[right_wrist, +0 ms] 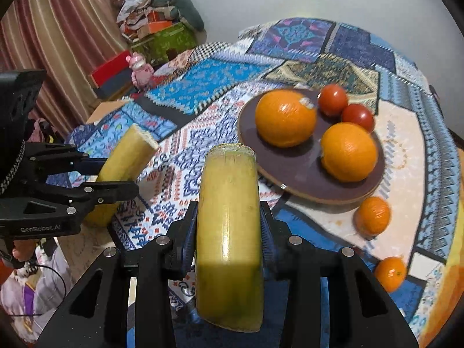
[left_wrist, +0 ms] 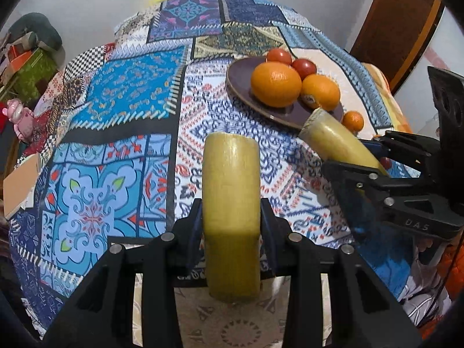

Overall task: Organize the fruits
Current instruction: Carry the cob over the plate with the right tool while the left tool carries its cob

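Note:
My left gripper (left_wrist: 231, 214) is shut on a yellow-green sugarcane piece (left_wrist: 230, 191), held above the patterned tablecloth. My right gripper (right_wrist: 229, 217) is shut on a second sugarcane piece (right_wrist: 229, 203); this piece also shows in the left wrist view (left_wrist: 336, 136), its end near the plate's rim. The left gripper and its piece (right_wrist: 124, 156) show at the left of the right wrist view. A dark round plate (left_wrist: 240, 81) (right_wrist: 304, 162) holds two oranges (left_wrist: 275, 84) (right_wrist: 285, 117) and two tomatoes (left_wrist: 279, 56) (right_wrist: 332, 99).
Two small mandarins (right_wrist: 372, 216) (right_wrist: 390, 272) lie on the cloth beside the plate; one shows in the left wrist view (left_wrist: 352, 120). A pink toy (right_wrist: 140, 68) and boxes (right_wrist: 162, 40) stand beyond the table's far edge. A wooden door (left_wrist: 397, 29) is at the right.

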{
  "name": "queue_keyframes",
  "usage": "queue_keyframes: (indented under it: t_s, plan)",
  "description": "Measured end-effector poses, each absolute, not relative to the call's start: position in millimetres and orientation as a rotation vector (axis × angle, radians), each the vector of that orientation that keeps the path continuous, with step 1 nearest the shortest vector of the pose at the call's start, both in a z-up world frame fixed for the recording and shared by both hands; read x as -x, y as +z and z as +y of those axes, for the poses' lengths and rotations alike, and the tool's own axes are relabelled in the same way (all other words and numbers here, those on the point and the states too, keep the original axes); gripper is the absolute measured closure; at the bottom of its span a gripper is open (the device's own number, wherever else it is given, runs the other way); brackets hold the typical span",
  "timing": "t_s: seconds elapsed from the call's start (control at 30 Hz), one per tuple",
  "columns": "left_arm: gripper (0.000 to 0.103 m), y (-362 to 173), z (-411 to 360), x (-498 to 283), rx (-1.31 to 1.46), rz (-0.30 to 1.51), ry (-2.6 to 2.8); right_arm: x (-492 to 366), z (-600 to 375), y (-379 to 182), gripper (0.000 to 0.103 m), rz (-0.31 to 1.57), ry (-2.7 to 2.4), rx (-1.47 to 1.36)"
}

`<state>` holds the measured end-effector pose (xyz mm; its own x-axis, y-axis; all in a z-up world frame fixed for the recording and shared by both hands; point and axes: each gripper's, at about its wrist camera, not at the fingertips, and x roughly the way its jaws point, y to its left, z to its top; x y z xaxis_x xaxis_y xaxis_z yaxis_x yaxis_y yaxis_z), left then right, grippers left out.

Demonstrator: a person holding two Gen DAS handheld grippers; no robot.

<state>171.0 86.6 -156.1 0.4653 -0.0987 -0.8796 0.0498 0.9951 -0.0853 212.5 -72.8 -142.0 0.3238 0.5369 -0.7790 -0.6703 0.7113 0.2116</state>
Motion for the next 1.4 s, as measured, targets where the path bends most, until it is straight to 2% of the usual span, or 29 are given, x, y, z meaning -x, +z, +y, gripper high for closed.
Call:
queue_keyframes:
  t_s: [0.53,1.4]
  plan:
    - [0.066,-128.9,77.1,-214.1,0.08,0.998,-0.095,-252.3,-102.6,-113.8,0.067,0.875,0.698,0.061]
    - [0.066,-134.0,73.9,-319.0,0.111,0.999,-0.084,-304.4,-101.1,-122.5,0.067,0.88,0.657,-0.006]
